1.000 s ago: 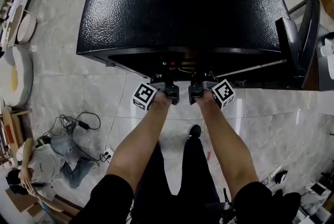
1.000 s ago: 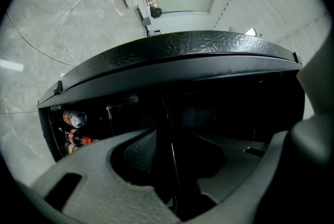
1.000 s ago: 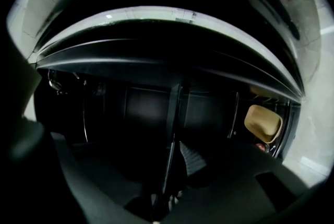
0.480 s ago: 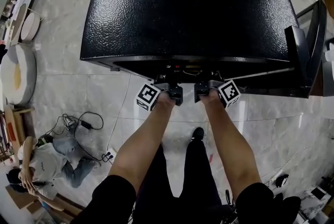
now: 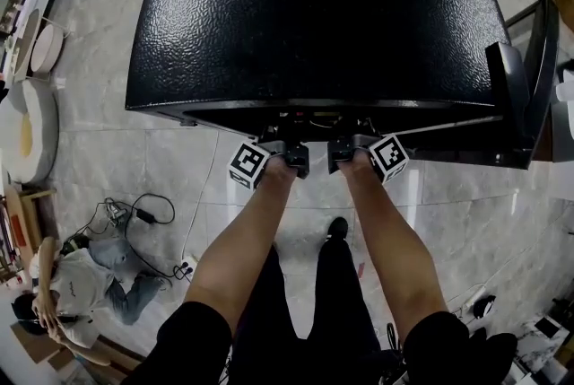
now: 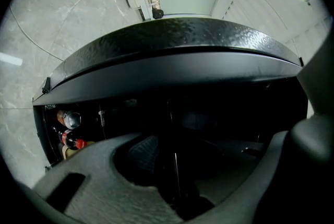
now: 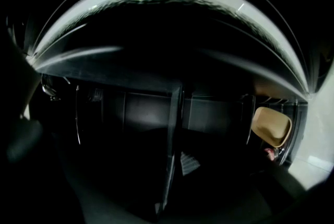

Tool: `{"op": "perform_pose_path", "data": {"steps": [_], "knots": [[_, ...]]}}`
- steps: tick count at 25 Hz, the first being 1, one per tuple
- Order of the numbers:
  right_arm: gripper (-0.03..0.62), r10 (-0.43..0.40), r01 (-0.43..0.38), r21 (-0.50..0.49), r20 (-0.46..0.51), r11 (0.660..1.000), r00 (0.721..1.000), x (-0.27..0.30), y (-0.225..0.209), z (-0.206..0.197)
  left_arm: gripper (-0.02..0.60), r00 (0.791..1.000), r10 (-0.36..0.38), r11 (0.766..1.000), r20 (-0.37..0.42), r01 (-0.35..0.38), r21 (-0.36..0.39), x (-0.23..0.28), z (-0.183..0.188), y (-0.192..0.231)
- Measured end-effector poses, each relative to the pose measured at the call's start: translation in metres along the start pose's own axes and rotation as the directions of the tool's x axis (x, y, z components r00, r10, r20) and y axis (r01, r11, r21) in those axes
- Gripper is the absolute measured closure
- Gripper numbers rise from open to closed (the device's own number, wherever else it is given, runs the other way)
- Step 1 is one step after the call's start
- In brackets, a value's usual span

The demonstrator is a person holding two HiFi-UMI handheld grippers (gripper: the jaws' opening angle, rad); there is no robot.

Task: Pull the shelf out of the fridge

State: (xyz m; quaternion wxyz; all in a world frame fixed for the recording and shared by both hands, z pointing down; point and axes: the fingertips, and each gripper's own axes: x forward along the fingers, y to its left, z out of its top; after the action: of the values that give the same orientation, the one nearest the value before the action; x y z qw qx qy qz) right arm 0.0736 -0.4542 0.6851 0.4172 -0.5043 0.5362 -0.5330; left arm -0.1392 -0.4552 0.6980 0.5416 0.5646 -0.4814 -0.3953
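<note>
A black fridge [image 5: 314,6] stands below me with its door [image 5: 529,78] swung open at the right. Both grippers reach level into its dark opening, the left gripper [image 5: 291,150] beside the right gripper [image 5: 345,145]. In the left gripper view the shelf's thin front edge [image 6: 175,165] runs between the grey fingers of the left gripper [image 6: 182,176]. Its jaws have just been closing, and a gap still shows beside the ribbed pad [image 6: 143,152]. In the right gripper view the shelf edge [image 7: 171,139] passes close beside one pad [image 7: 190,163]. The other finger is lost in the dark.
Bottles [image 6: 70,129] stand at the fridge's left side, and a tan object [image 7: 271,126] sits at its right. A person [image 5: 81,280] crouches on the tiled floor at the lower left near cables [image 5: 134,213]. Round white items [image 5: 27,132] lie along the left edge.
Both grippers stay at the fridge's opening. Only the head view has shifted slightly.
</note>
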Motion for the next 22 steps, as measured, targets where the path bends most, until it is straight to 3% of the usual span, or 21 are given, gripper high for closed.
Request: {"op": "perform_pose_path", "data": {"steps": [11, 22], "knots": [[0.554, -0.002, 0.002, -0.011, -0.004, 1.000, 1.000, -0.003, -0.002, 0.000, 0.538, 1.000, -0.027, 1.000, 0.009, 0.027, 0.008, 0.002, 0.001, -0.008], [0.559, 0.019, -0.019, -0.014, -0.002, 1.000, 1.000, -0.005, -0.005, 0.000, 0.546, 0.999, -0.039, 0.999, 0.006, 0.039, -0.008, 0.000, 0.001, -0.007]]}}
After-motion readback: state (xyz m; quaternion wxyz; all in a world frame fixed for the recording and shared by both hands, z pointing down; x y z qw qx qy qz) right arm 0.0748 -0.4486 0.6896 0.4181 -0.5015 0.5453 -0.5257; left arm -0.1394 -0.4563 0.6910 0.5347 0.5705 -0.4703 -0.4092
